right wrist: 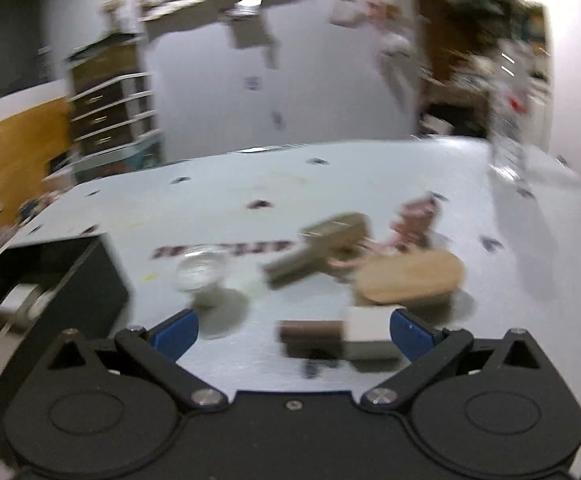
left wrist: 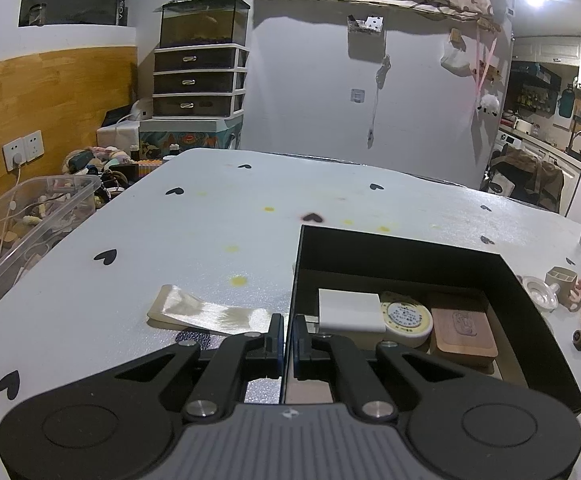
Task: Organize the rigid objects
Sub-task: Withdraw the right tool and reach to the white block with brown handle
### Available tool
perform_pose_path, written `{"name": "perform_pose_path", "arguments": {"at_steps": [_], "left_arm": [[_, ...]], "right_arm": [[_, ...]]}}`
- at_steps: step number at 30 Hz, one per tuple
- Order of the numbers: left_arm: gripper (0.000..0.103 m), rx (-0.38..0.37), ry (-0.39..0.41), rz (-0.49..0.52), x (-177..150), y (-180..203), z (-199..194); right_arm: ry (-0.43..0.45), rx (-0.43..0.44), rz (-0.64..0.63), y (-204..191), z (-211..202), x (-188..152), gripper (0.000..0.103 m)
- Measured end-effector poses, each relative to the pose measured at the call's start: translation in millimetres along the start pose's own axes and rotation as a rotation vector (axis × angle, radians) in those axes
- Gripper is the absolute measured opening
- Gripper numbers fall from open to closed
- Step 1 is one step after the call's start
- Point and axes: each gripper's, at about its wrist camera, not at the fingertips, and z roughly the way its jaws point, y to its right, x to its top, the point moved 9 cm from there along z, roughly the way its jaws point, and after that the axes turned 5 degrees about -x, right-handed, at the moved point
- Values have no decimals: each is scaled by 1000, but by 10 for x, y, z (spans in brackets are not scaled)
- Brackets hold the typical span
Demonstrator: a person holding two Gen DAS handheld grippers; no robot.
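Heart-dotted desk (left wrist: 194,232); left claw (left wrist: 288,336) clenched on black box (left wrist: 406,248) wall, tin (left wrist: 406,317) label unreadable inside; right claw (right wrist: 294,330) released, blurred, over brown-white block (right wrist: 340,336).

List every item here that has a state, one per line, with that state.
Left gripper: shut on the near wall of the black box.
Right gripper: open, holding nothing.
Black box: open, no lid on it.
Round tin: lidded, inside the box.
White block: lying flat in the box.
Wooden block: lying flat in the box.
Drawers: all shut.
Wall socket: plug inserted.
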Motion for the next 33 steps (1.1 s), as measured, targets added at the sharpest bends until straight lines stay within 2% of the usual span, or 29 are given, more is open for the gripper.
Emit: {"name": "perform_pose_path", "arguments": {"at_steps": [4, 6, 17, 23, 25, 29, 33], "left_arm": [[3, -2, -1, -1, 0, 4, 3], [3, -2, -3, 0, 0, 3, 2], [3, -3, -4, 0, 1, 5, 5], [3, -3, -4, 0, 2, 5, 4], [3, -3, -5, 1, 1, 6, 4], [3, -3, -4, 1, -5, 8, 5], [3, -4, -5, 1, -12, 13, 12]], "right_arm": [[-44, -68, 59, 149, 176, -8, 103], [-52, -103, 41, 181, 245, -30, 103], [-99, -129, -35, 71, 434, -77, 102], [-122, -156, -42, 116, 498, -102, 92], [-116, -146, -43, 115, 489, -92, 86], [-121, -131, -49, 105, 473, -89, 86], [-124, -50, -15, 46, 375, -63, 86]]}}
